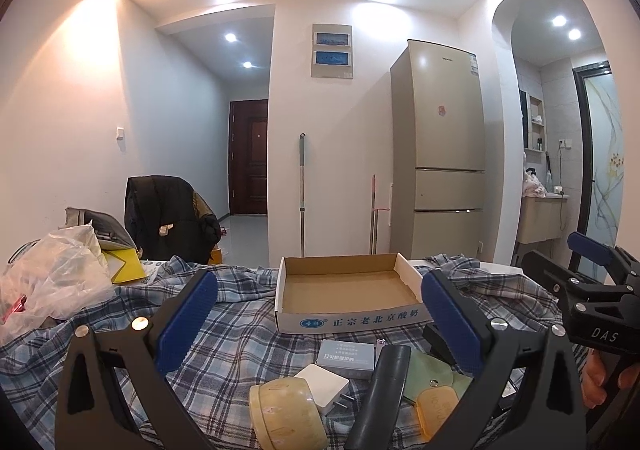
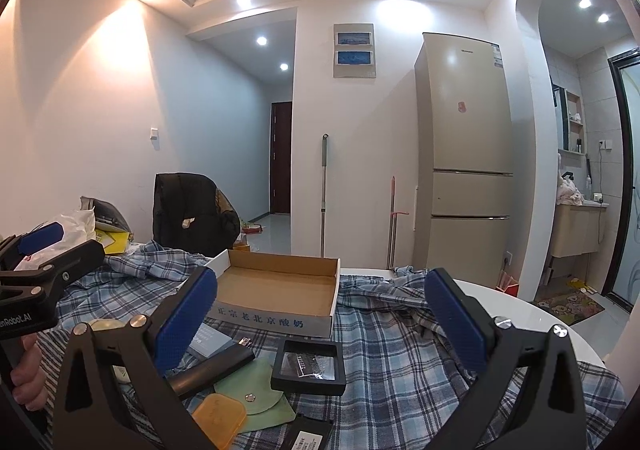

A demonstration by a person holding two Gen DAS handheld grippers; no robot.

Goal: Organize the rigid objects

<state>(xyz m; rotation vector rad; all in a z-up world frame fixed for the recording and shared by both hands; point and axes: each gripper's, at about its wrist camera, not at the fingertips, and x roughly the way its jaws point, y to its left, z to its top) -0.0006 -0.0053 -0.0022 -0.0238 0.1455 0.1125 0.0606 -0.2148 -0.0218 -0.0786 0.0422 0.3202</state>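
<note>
We hold both grippers wide apart and empty above a table covered with a plaid cloth (image 1: 240, 334), and we judge this to be the very start of the sorting: the cardboard box (image 1: 348, 290) sits empty in the middle of the cloth, and every small item lies loose on the cloth in front of it

Taking the box as our landmark and going left to right, the left gripper (image 1: 320, 314) hangs in front of the box with its blue pads spread and nothing between them. In front of the box and below this gripper lie a round yellowish container (image 1: 286, 414), a white charger (image 1: 326, 384) touching it, a small grey carton (image 1: 347, 354) just in front of the box wall, and a dark tube (image 1: 386, 382) resting across a green pouch (image 2: 252, 390). An orange tab (image 2: 219, 420) overlaps the pouch on the near side

Further right, in front of the box's right corner, sits a black framed case (image 2: 308, 366), with another black case (image 2: 306, 436) nearer to us. The right gripper (image 2: 320, 310) is likewise fully spread and holds nothing

The next move, we judge, calls for lowering one gripper over a single item, closing on its narrow sides, and lifting it into the box. The overlapping tube, pouch and tab may need separating first, so the free-standing framed case or the charger looks the easier pick
</note>
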